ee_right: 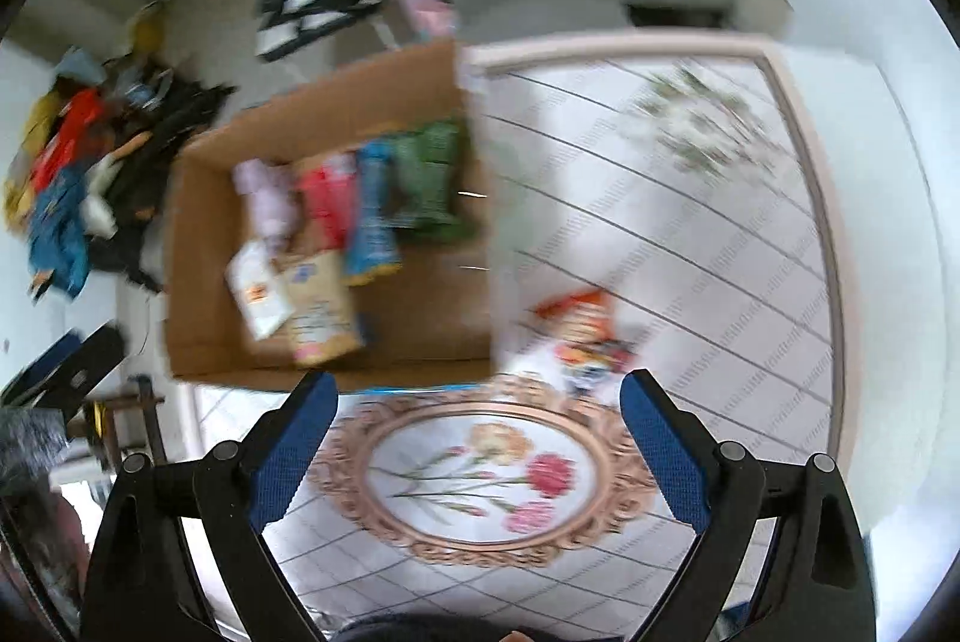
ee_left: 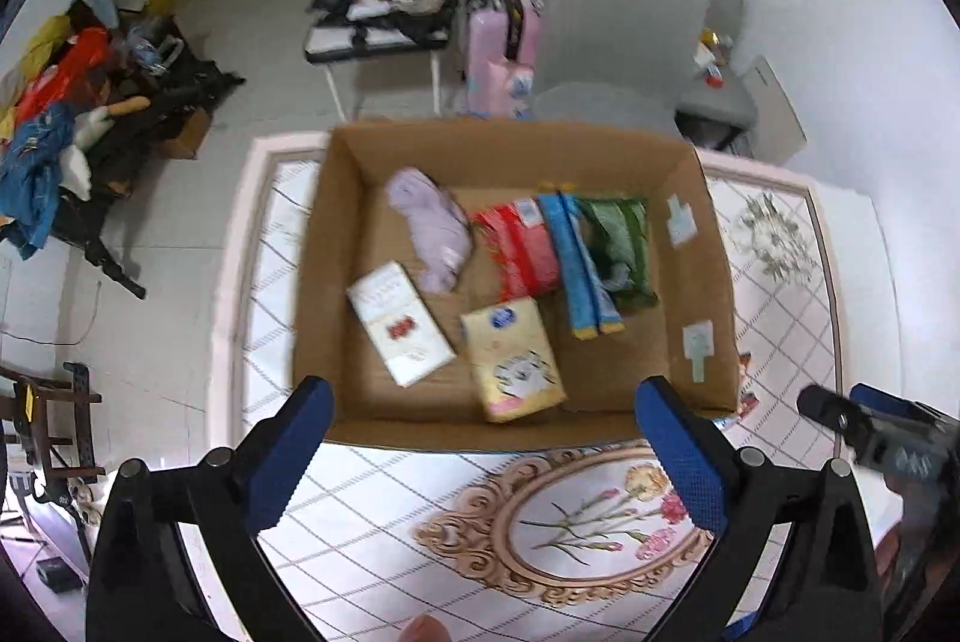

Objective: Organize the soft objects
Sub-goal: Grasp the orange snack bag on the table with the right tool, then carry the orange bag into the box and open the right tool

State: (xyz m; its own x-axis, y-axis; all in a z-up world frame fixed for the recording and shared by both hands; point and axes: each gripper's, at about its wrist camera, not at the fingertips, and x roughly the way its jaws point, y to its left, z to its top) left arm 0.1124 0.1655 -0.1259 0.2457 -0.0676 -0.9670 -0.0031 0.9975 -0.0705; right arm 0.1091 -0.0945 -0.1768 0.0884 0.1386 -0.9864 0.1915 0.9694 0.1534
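Soft packs boxed, one packet left out

Left gripper (ee_left: 483,429) and right gripper (ee_right: 478,423) both spread wide, empty, above the table (ee_right: 690,234). Next: reaching for the orange packet (ee_right: 579,324) beside the cardboard box (ee_left: 708,234), where the soft packs (ee_left: 519,252) lie. Right view blurred; packet's label unreadable.

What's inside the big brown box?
Inside the cardboard box: a lilac cloth roll, red pack, blue pack, green pack, white pack, yellow pack. Anything beneath them is hidden.
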